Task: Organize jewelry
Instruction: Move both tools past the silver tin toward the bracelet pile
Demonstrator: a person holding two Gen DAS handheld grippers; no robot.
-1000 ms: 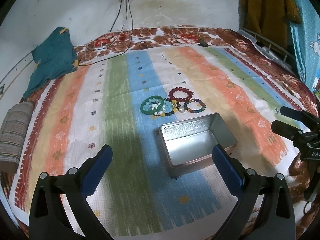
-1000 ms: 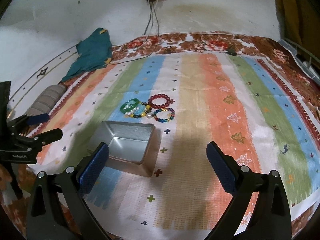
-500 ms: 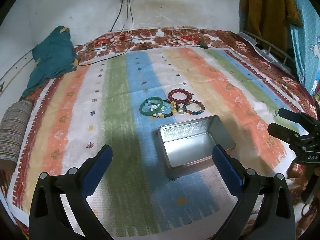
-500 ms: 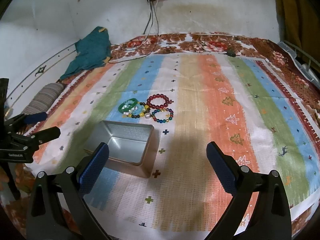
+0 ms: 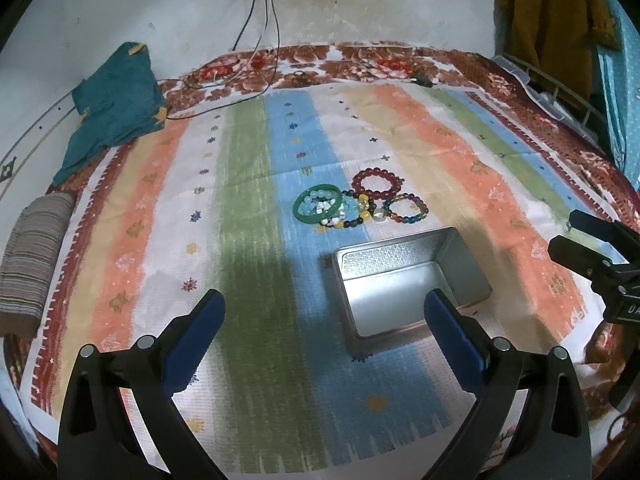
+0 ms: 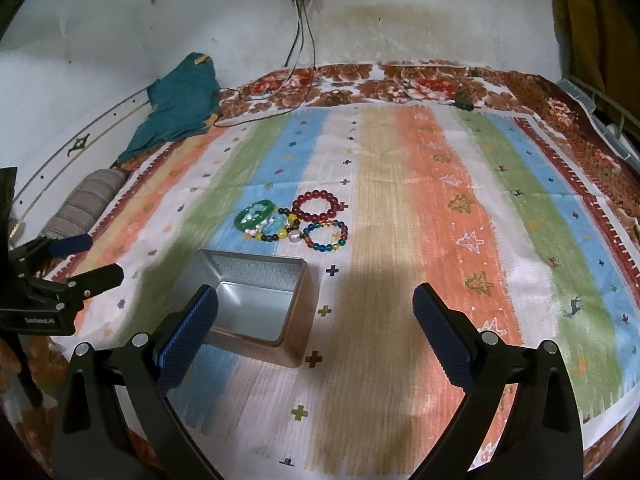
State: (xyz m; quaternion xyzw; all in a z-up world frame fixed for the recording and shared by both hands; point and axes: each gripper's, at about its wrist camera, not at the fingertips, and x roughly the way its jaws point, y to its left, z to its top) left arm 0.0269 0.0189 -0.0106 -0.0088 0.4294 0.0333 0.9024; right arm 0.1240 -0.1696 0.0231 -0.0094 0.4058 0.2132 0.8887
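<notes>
Both grippers hang above a striped cloth (image 5: pixel 256 184) spread over a bed, each with its jaws spread wide and nothing between them. The left gripper (image 5: pixel 324 316) sits low in front of an open metal tin (image 5: pixel 404 256), whose inside is bare. The right gripper (image 6: pixel 316 312) is off to the tin's right side, its left finger overlapping the tin's near corner in the right wrist view. Just beyond the tin lies a cluster of bracelets touching one another: a green bangle (image 5: pixel 319 204), a red bead bracelet (image 5: pixel 378 182), a multicoloured bead bracelet (image 5: pixel 406 209) and a dark-and-yellow bead one (image 5: pixel 354 216). A teal garment (image 5: pixel 114 100) lies at the far left corner.
</notes>
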